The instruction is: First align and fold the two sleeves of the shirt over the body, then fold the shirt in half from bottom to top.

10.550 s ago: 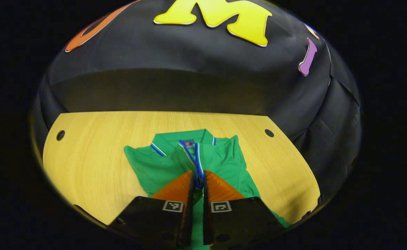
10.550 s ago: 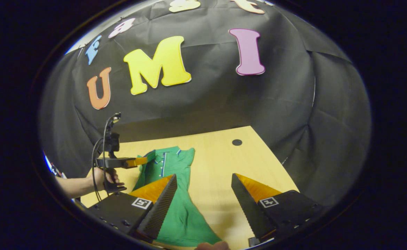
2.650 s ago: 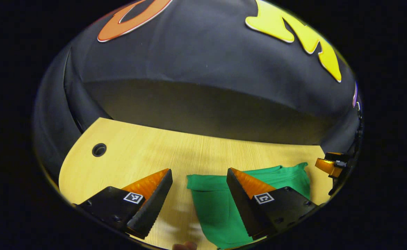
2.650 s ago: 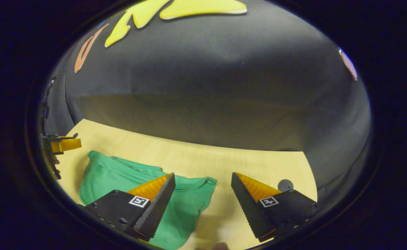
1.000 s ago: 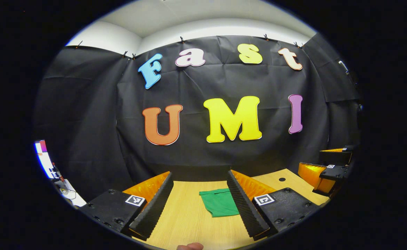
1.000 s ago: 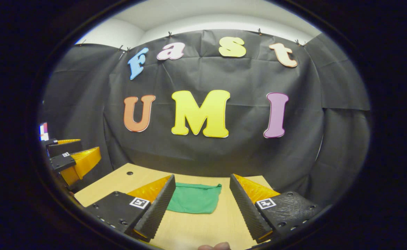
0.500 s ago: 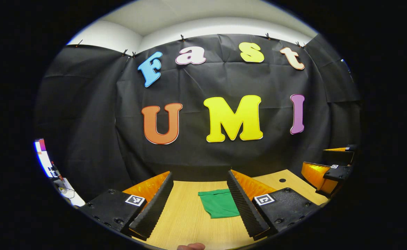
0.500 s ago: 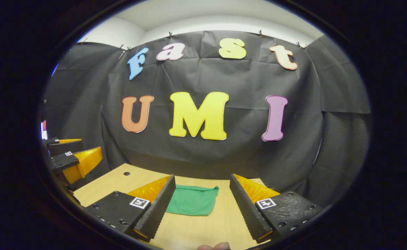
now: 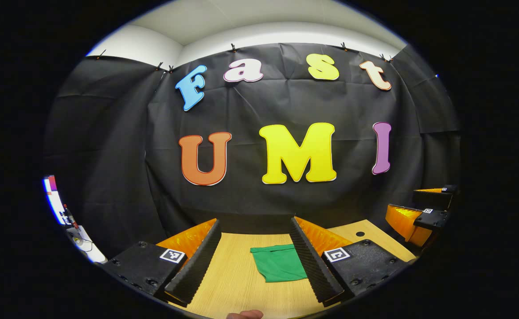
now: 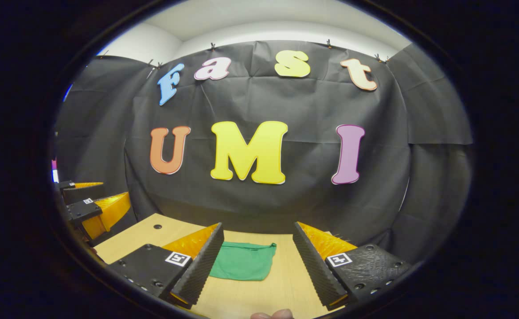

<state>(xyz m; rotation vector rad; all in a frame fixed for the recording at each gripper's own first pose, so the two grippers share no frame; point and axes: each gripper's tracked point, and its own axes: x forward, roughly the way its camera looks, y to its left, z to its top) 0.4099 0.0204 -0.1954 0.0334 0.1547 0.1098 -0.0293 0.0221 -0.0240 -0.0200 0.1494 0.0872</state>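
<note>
Green cotton-like fabric, the folded green shirt (image 9: 279, 263), is lying flat as a compact rectangle on the pale wooden desk (image 9: 237, 274), toward its far edge below the black cloth wall (image 9: 122, 146). In the left gripper view, the left gripper (image 9: 255, 257) is hovering above the desk with its fingers (image 9: 197, 261) standing wide apart and gripping nothing; the shirt is showing in the gap between them, its right edge hidden behind the right-hand finger. The right gripper (image 9: 419, 212) is appearing at the right edge of that view, and its two fingers there are also standing apart. In the right gripper view, the right gripper (image 10: 255, 259) is likewise hanging over the desk (image 10: 281, 283) with its fingers (image 10: 317, 266) spread and empty, the folded green shirt (image 10: 241, 261) resting well ahead between them. The left gripper (image 10: 93, 204) is showing at the left edge, beside the desk's near corner. A small round hole (image 10: 158, 226) is sitting in the desk near that corner.
</note>
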